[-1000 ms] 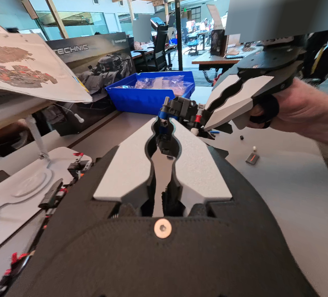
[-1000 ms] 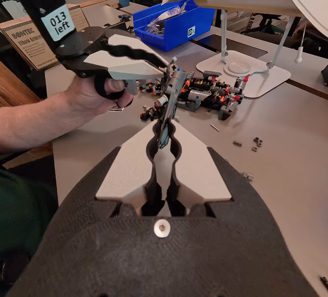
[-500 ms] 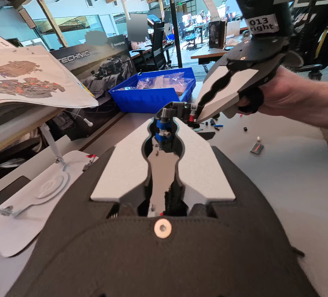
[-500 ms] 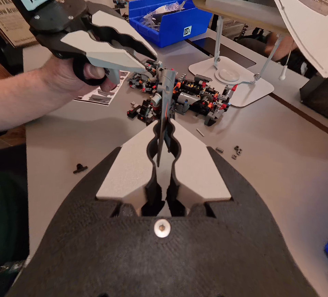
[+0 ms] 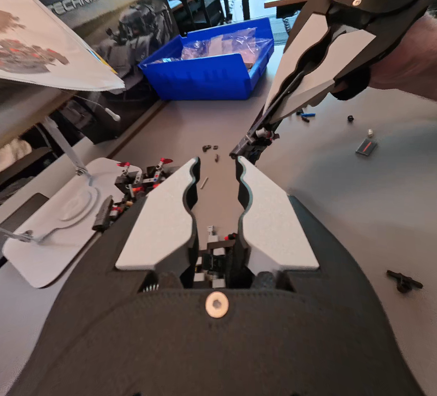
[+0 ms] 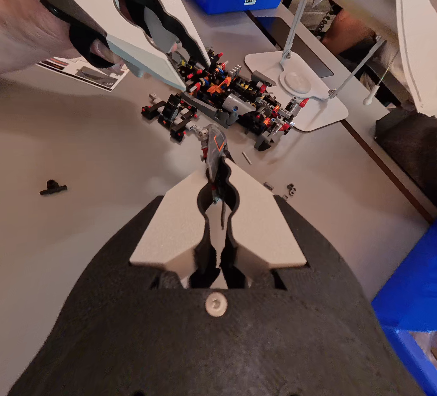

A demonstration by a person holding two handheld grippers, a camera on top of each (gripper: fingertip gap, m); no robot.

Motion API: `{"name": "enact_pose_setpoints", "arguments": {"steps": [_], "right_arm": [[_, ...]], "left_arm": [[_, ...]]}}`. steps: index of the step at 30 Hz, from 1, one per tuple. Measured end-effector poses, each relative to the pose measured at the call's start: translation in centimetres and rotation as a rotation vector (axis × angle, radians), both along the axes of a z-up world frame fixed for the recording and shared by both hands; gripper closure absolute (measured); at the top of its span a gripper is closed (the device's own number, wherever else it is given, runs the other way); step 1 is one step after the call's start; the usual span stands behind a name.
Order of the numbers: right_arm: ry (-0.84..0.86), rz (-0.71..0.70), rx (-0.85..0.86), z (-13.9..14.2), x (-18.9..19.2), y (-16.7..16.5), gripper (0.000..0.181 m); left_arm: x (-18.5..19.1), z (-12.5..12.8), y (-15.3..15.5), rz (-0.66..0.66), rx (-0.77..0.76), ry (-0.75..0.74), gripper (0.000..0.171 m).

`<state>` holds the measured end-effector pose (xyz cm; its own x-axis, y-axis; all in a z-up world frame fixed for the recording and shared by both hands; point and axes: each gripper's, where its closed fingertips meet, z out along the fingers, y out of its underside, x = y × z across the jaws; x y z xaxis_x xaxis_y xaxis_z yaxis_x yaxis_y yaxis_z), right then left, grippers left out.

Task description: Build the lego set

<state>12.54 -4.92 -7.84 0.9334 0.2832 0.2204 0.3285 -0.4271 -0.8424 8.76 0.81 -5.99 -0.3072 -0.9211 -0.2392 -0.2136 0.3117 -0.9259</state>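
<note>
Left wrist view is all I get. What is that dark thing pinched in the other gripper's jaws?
Observer: A grey panel with an orange mark and small parts at its tip. The right gripper is shut on it.
Operator: And the jumble half hidden under my own jaws?
Observer: A long lego car frame, black and grey with red and orange bits, lying on the table. The left gripper is open and empty at one end of the frame.
</note>
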Motion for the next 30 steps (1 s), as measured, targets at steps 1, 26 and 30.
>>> {"name": "enact_pose_setpoints", "arguments": {"steps": [1, 26, 30], "right_arm": [[-0.005, 0.003, -0.002, -0.1, -0.1, -0.1, 0.181], [0.369, 0.249, 0.171, 5.1, -3.2, -1.3, 0.176], [0.421, 0.231, 0.208, 6.3, -1.9, -1.8, 0.154]], "left_arm": [[0.1, -0.4, -0.3, -0.011, -0.011, 0.011, 0.143], [0.5, -0.1, -5.1, -0.211, -0.054, -0.037, 0.139], [1.1, 0.5, -3.4, -0.068, 0.29, -0.096, 0.139]]}}
